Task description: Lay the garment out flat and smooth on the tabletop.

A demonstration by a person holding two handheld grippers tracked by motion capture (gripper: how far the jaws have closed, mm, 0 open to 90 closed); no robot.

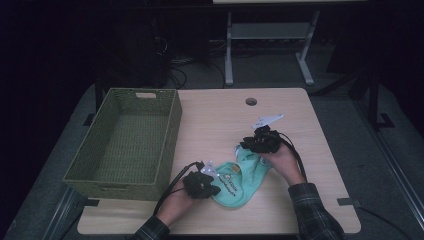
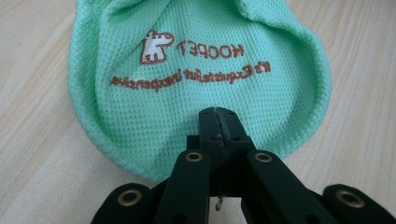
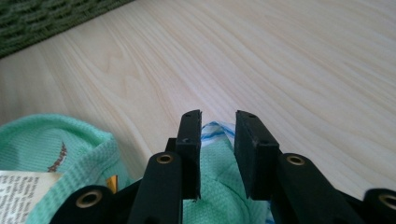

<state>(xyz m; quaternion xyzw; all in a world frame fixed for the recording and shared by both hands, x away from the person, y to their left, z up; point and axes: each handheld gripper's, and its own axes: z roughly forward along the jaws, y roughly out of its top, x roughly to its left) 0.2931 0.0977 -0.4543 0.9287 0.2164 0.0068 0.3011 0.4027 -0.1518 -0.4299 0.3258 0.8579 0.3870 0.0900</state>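
A mint-green mesh pet garment (image 1: 245, 172) with a brown printed logo lies on the wooden table (image 1: 220, 120) near its front edge. My left gripper (image 1: 217, 189) is at the garment's near-left end. In the left gripper view its jaws are pressed together over the hem of the garment (image 2: 196, 79), and the cloth puckers around them. My right gripper (image 1: 246, 146) is at the garment's far end. In the right gripper view its jaws (image 3: 218, 122) stand apart, with green cloth (image 3: 212, 186) and a white, blue-striped edge (image 3: 215, 128) in the gap, untouched by the pads.
A green woven basket (image 1: 172, 130) stands on the left half of the table, its inside bare. A round cable hole (image 1: 251, 101) is near the table's far edge. A white care label (image 3: 23, 191) sticks out of the garment. A white table frame (image 1: 265, 35) stands behind.
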